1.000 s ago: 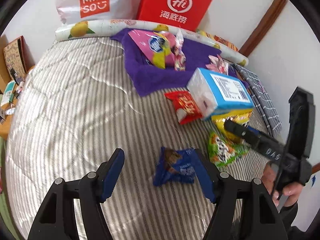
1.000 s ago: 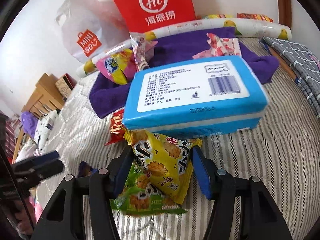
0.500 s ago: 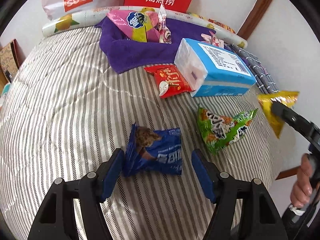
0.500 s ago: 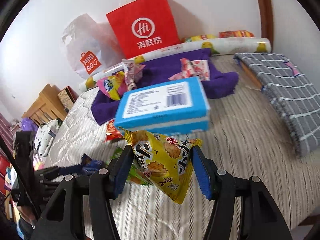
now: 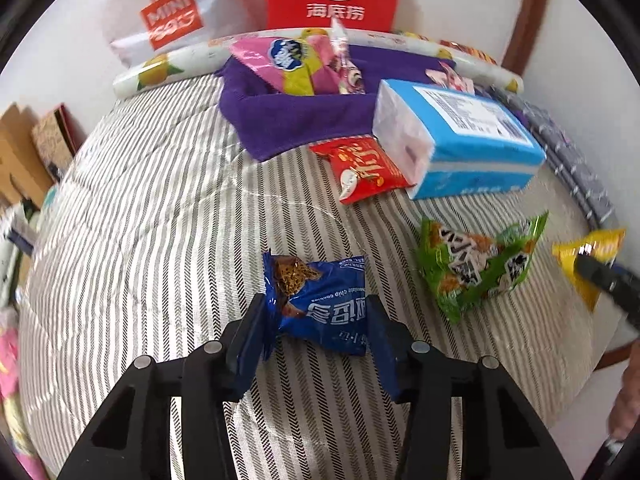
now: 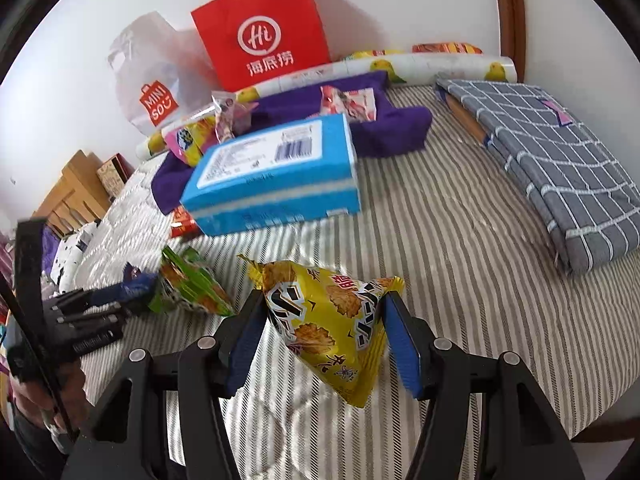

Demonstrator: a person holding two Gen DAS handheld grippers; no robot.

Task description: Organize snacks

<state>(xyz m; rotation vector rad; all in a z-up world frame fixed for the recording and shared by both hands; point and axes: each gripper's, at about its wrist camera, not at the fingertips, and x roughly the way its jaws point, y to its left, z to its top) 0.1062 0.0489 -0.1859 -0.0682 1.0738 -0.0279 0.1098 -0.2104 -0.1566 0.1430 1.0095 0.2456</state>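
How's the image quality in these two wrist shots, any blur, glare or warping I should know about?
Left wrist view: the fisheye bows the striped mattress; edges smear, blurring the yellow snack bag; the blue cookie packet is sharp, with slight foil glare. Right wrist view: the blue tissue pack is slightly soft, the left gripper is blurred, and the yellow bag stays crisp.

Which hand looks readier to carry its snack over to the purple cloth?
Probably the right: its fingers already hold the yellow packet off the bed. The left fingers have just closed around the blue packet, which lies on the bedspread.
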